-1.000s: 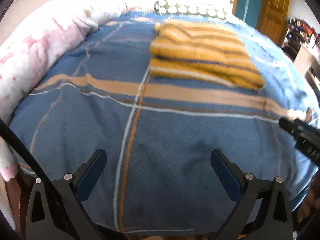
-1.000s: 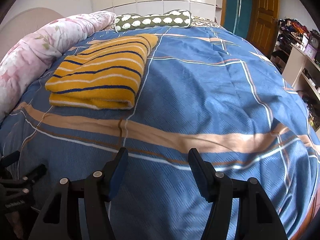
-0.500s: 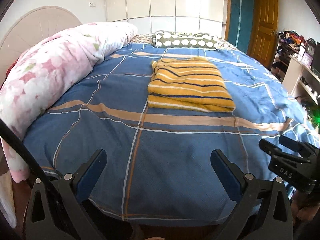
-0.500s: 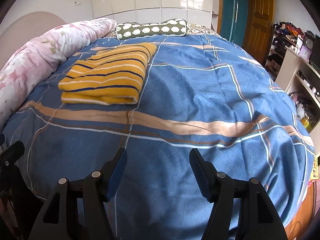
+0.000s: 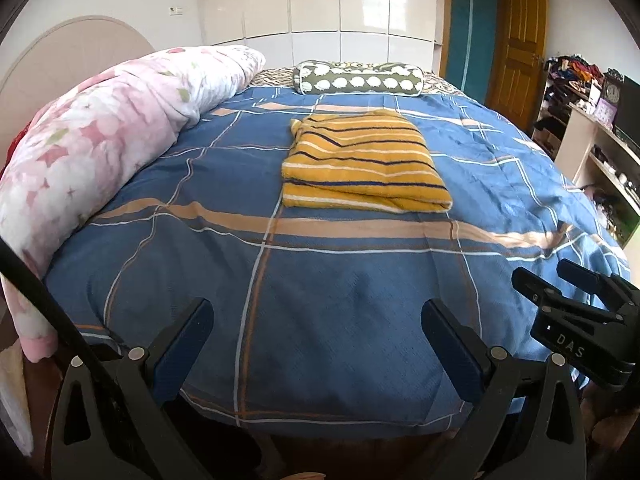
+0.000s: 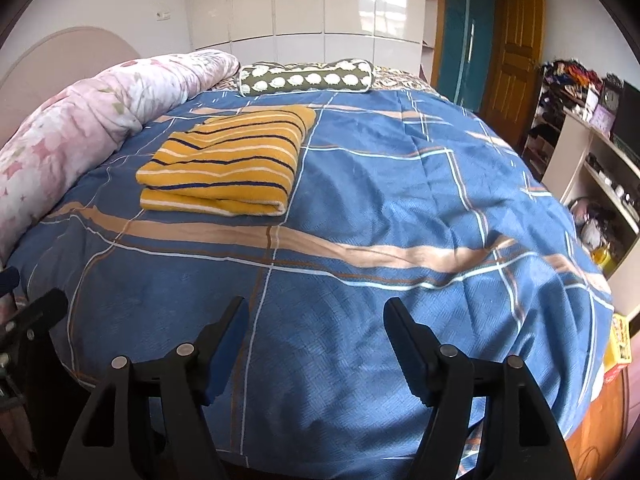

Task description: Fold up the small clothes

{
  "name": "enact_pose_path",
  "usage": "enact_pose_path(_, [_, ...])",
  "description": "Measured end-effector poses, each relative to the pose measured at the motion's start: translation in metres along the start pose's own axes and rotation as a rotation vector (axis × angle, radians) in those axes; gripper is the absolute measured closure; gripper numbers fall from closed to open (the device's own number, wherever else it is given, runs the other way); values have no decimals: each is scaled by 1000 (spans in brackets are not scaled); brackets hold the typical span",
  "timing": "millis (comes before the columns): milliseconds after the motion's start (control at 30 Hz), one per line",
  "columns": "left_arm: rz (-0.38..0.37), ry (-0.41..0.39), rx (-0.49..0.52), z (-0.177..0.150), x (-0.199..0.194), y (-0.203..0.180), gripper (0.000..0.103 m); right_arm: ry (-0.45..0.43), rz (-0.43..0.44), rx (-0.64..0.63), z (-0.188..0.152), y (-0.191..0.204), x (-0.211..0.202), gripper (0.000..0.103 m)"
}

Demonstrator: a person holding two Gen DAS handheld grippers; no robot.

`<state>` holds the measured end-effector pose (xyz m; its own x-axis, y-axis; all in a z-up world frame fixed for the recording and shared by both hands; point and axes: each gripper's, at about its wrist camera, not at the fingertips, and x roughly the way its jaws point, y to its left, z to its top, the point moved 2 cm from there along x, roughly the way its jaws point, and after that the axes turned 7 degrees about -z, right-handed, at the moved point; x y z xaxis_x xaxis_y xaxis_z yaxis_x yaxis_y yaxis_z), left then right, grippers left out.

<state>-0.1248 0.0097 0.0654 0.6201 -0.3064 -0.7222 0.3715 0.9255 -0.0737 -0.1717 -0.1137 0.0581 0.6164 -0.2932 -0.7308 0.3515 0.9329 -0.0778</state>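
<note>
A bedroom with white glossy wardrobe doors and a wooden door (image 5: 520,44) at 1 o'clock is surrounding a bed (image 5: 340,280) covered in a blue plaid sheet with tan and white stripes.

In the left wrist view, the left claw (image 5: 318,336) is hanging over the near edge of the bed at 6 o'clock, its 2 fingers (image 5: 182,344) spread wide and gripping nothing. The right claw (image 5: 576,312) is showing at 4 o'clock in that view, black and marked "DAS", also off the near edge of the bed. In the right wrist view, the right claw (image 6: 316,340) is standing with its 2 fingers (image 6: 404,348) parted and nothing between them, poised over the blue sheet at 6 o'clock.

Farther out, the folded yellow striped garment (image 5: 360,168) is lying flat on the bed, well apart from both claws, at 12 o'clock from the left claw and at 11 o'clock in the right wrist view (image 6: 224,164). Its thick folded edge is facing the claws.

A pink floral quilt (image 5: 100,152) is lying rolled along the bed's edge at 9 to 10 o'clock. A green bolster pillow (image 5: 356,80) with white spots is lying across the far end of the bed at 12 o'clock. Cluttered shelves (image 6: 592,132) are standing at 3 o'clock.
</note>
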Motion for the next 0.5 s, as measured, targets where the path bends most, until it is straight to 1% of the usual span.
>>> enact_pose_path(333, [-21,40,0,-4,8,-2,0,-1,-2,-36,-4,9,-1,28])
enact_pose_path(500, [-31,66,-4,-6,13,-2,0,9,-6,-27,-5,8,2,28])
